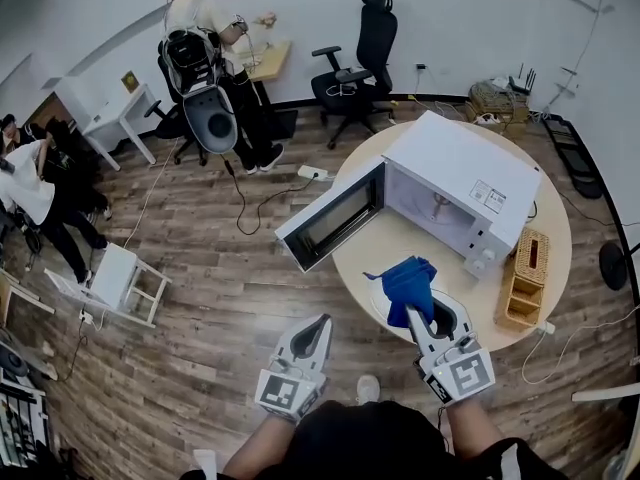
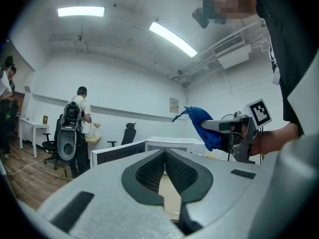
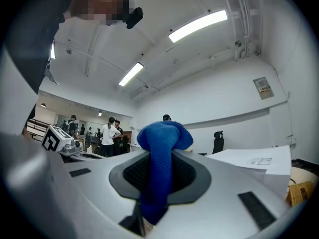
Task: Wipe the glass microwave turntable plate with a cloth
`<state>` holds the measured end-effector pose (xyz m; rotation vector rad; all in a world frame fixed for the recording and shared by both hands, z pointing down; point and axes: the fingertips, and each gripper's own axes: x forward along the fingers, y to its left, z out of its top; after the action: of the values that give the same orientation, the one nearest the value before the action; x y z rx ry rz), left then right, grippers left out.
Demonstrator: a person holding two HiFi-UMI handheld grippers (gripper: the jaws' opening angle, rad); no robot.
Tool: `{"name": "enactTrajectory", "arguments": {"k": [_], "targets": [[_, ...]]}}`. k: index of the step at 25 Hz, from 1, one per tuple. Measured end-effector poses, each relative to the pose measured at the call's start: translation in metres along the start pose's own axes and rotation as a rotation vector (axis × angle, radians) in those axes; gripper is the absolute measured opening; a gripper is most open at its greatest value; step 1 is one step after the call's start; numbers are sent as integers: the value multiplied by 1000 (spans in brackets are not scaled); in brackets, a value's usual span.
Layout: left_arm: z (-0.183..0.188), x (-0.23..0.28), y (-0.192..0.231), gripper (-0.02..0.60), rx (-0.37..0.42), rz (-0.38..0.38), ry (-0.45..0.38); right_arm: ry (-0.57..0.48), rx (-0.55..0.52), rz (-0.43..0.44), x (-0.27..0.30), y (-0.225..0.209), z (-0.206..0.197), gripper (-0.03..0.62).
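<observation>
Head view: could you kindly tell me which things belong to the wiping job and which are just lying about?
Job in hand:
blue cloth, clamped in the right gripper
glass turntable plate on the round table

Just lying about:
open microwave
wicker basket
black office chair
left gripper, shut and empty

The cloth (image 1: 408, 286) looks soft, the basket (image 1: 524, 280) woven wicker

The left gripper (image 1: 320, 323) hung level just off the near edge of the desk (image 1: 390, 243), its fingers (image 2: 147, 173) pressed together on nothing, while the right gripper (image 1: 413, 315) was poised above that same edge, fingers clamped on a blue cloth (image 1: 408, 280).
</observation>
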<state>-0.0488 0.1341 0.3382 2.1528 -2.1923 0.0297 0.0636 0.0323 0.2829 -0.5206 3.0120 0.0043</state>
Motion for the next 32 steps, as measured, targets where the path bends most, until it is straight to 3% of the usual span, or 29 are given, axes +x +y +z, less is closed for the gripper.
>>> {"name": "enactTrajectory", "arguments": {"k": [7, 11, 19, 27, 32], "targets": [[-8, 32, 7, 6, -14, -60, 6, 28, -21, -39, 6, -16, -4, 74], [-11, 62, 9, 6, 8, -154, 16, 59, -24, -91, 17, -31, -13, 74], [7, 135, 29, 6, 8, -366, 23, 72, -60, -266, 54, -66, -14, 72], [23, 185, 62, 6, 44, -542, 6, 89, -29, -440, 87, -88, -21, 72], [19, 202, 61, 6, 32, -659, 14, 109, 1, -574, 87, -101, -35, 72]]}}
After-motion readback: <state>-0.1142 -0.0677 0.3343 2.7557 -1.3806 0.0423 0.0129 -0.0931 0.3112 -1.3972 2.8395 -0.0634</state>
